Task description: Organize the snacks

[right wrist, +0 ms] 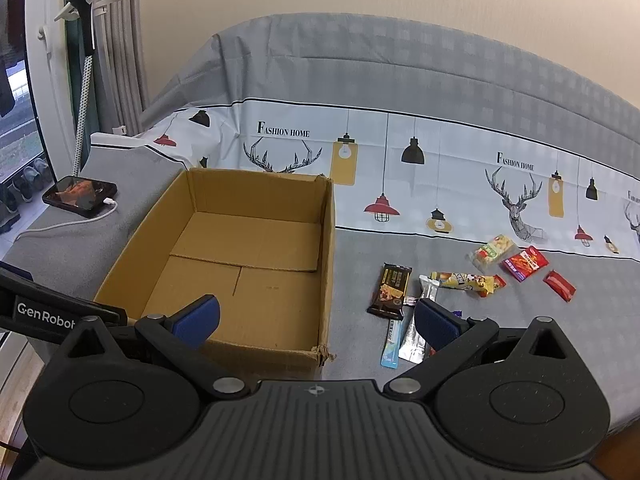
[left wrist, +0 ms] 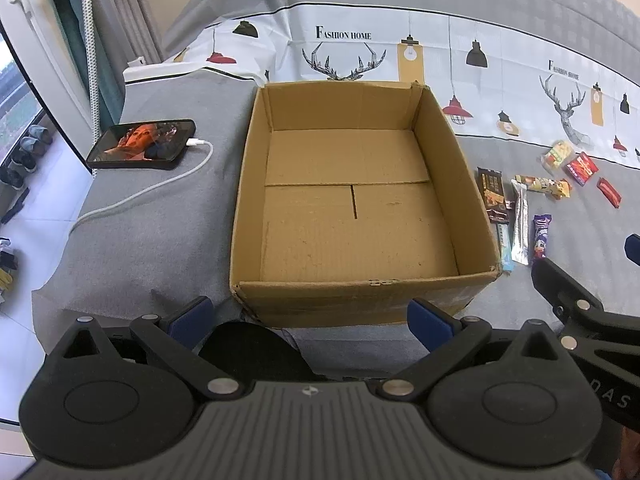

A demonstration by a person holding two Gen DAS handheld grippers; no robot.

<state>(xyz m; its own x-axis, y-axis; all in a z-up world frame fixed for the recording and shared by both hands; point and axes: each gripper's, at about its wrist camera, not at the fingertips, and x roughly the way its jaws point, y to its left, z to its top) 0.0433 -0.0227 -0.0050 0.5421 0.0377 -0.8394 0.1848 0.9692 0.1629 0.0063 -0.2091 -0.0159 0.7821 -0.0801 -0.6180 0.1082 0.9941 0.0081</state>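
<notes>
An open, empty cardboard box [left wrist: 476,224] [right wrist: 326,264] sits on the grey bed cover. Several snack packets lie to its right: a brown bar [right wrist: 391,290] [left wrist: 491,196], a silver stick [right wrist: 420,320] [left wrist: 520,224], a light blue stick [right wrist: 391,344], a purple bar [left wrist: 542,236], a yellow packet [right wrist: 466,281], a green-yellow packet [right wrist: 492,252], a red-purple packet [right wrist: 524,263] and a red packet [right wrist: 559,286]. My left gripper [left wrist: 312,320] is open and empty before the box's near wall. My right gripper [right wrist: 318,320] is open and empty over the box's near right corner.
A phone [left wrist: 142,145] [right wrist: 80,197] with a lit screen and a white cable [left wrist: 144,192] lies left of the box. A printed sheet [right wrist: 440,168] drapes the sofa back behind. The bed's left edge drops to the floor, where shoes [left wrist: 28,152] stand.
</notes>
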